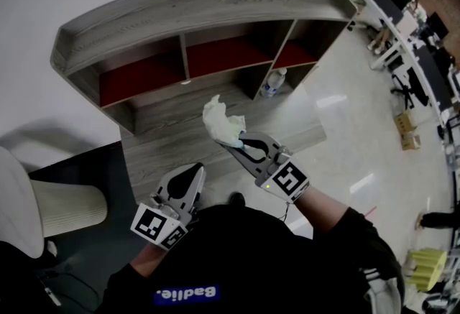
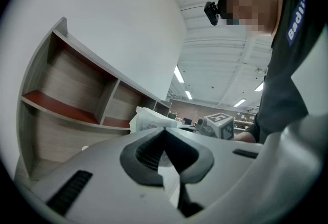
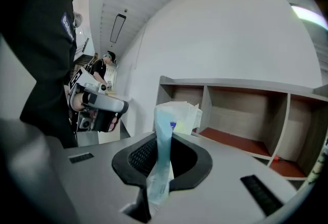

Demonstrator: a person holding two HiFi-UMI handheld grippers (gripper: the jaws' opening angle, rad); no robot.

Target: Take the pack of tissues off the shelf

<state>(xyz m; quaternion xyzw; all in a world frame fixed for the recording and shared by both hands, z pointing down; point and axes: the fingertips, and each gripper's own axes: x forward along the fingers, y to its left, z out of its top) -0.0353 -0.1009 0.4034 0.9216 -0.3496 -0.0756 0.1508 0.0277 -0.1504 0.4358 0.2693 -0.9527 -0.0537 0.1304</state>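
Risk first: your right gripper (image 1: 241, 141) has the pack (image 1: 219, 122) only by a thin flap of wrapper. Most of the pack sits past the tips, unsupported. My read:
- A fast swing or a wrist roll could let the film slide out between the pads. The pack would then drop onto the shelf's (image 1: 187, 14) low front board or the floor.
- The wrapper could stretch or tear at the pinch, since the whole load hangs on that one strip.
- A bottle (image 1: 273, 81) stands in the right bay near its front edge. A wide sweep to that side could knock it over.

Fingers:
- Right: in the right gripper view the jaws are nearly together, clamped on the flap, with film running down between the pads (image 3: 141, 159). The bulk of the pack stands above the tips.
- Left gripper (image 1: 188, 174): jaws closed tip to tip with nothing between them, parked low by your body and touching nothing.

Pack location: off the shelf, in the air in front of the middle bay and above the front board. It touches no part of the shelf. The left gripper view shows it just beyond the left tips, apart from them.
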